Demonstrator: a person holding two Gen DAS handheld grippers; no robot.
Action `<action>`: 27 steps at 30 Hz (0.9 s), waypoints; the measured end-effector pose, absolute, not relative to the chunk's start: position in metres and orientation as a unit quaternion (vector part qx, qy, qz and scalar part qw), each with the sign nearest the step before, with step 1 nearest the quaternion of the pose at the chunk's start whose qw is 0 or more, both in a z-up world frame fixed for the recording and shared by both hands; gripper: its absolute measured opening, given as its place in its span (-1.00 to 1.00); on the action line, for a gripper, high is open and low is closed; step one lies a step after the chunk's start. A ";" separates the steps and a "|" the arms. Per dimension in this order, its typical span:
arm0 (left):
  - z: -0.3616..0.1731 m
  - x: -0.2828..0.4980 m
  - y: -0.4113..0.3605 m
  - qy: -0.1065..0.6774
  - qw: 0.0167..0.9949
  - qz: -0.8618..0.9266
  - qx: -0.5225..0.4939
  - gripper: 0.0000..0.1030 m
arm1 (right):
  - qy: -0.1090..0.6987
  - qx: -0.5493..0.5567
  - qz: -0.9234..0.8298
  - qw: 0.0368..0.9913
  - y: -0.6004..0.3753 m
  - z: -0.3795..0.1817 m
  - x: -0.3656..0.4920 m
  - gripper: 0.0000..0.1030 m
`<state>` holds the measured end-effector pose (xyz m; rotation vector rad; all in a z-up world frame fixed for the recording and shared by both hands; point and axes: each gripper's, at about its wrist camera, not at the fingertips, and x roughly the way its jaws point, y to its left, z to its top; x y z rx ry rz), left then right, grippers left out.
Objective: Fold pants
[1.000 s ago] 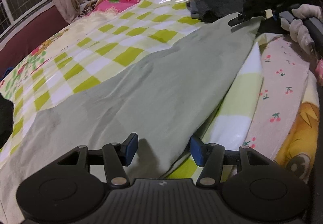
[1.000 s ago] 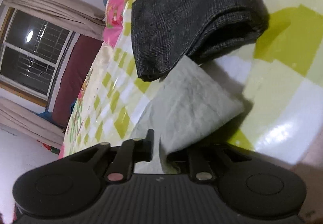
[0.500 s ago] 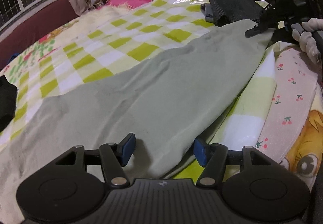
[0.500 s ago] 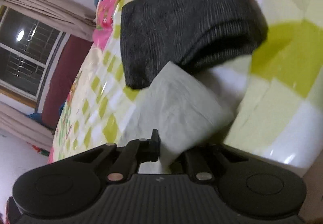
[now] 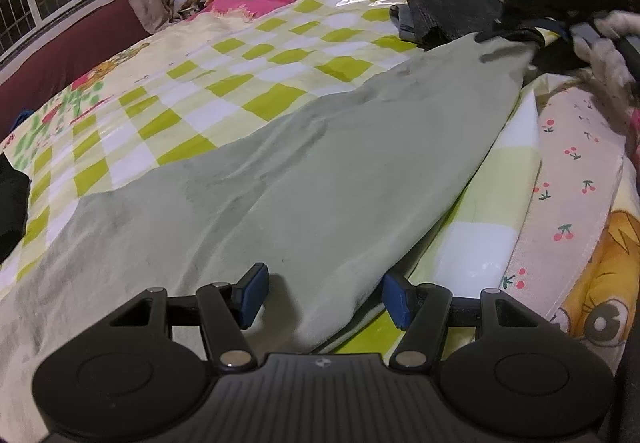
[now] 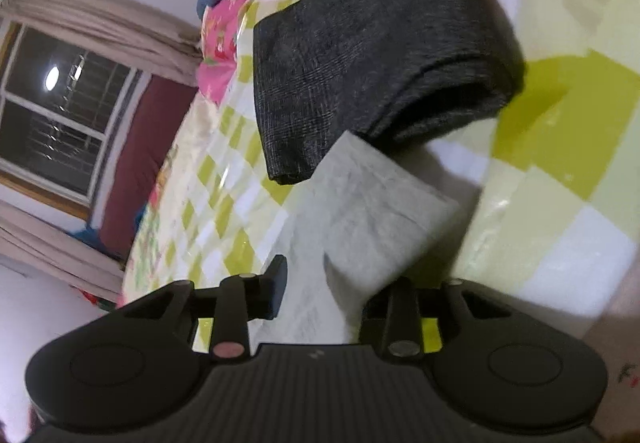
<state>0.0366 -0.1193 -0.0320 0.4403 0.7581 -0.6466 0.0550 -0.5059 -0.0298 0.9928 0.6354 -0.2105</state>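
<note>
The left tongs [image 5: 322, 297] are held open, their blue pads set to either side of the near edge of the pale green pants [image 5: 320, 179], with nothing clamped yet. The right tongs [image 6: 324, 285] are seen with a corner of the pants [image 6: 372, 219] bunched between the fingers; the gap looks fairly wide and that view is blurred, so whether cloth is actually pinched cannot be told. Ahead of the left tongs the pants are spread long and mostly flat on the bed [image 5: 248, 55], over its green-checked cover, reaching to the right tongs [image 5: 516, 31] at the far right. Just beyond the right tongs a dark grey folded garment [image 6: 372, 43] lies touching or slightly overlapping the pants corner. The step in hand is judged to be the taking of both ends for a fold. It would be done well if the left tongs were closed on the full thickness of the edge, the grey garment were left undisturbed, and both ends were lifted evenly so that the cloth stays taut and unwrinkled.
</note>
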 end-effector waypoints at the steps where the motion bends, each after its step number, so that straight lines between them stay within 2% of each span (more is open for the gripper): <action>1: -0.031 0.036 -0.119 0.360 0.855 -0.307 0.211 0.44 | 0.304 0.449 -0.103 0.834 -0.503 -0.024 0.059 -0.42; 3: -0.031 0.037 -0.119 0.361 0.855 -0.308 0.211 0.44 | 0.306 0.429 -0.101 0.844 -0.501 -0.014 0.065 -0.73; 5: -0.032 0.037 -0.119 0.361 0.854 -0.308 0.211 0.44 | 0.309 0.417 -0.099 0.849 -0.500 -0.007 0.069 -0.84; 14: -0.034 0.038 -0.120 0.362 0.854 -0.310 0.209 0.44 | 0.314 0.382 -0.093 0.864 -0.494 0.007 0.076 -0.85; 17: -0.034 0.039 -0.120 0.362 0.855 -0.309 0.206 0.44 | 0.295 0.385 -0.085 0.871 -0.491 0.014 0.071 -0.86; 22: -0.034 0.037 -0.119 0.361 0.855 -0.316 0.197 0.44 | 0.310 0.424 -0.109 0.844 -0.498 -0.004 0.056 -0.90; 24: -0.030 0.035 -0.118 0.353 0.857 -0.324 0.190 0.44 | 0.294 0.432 -0.095 0.847 -0.492 0.008 0.053 -0.90; 27: -0.024 0.034 -0.113 0.341 0.863 -0.328 0.176 0.44 | 0.289 0.382 -0.053 0.876 -0.454 0.046 0.069 -0.90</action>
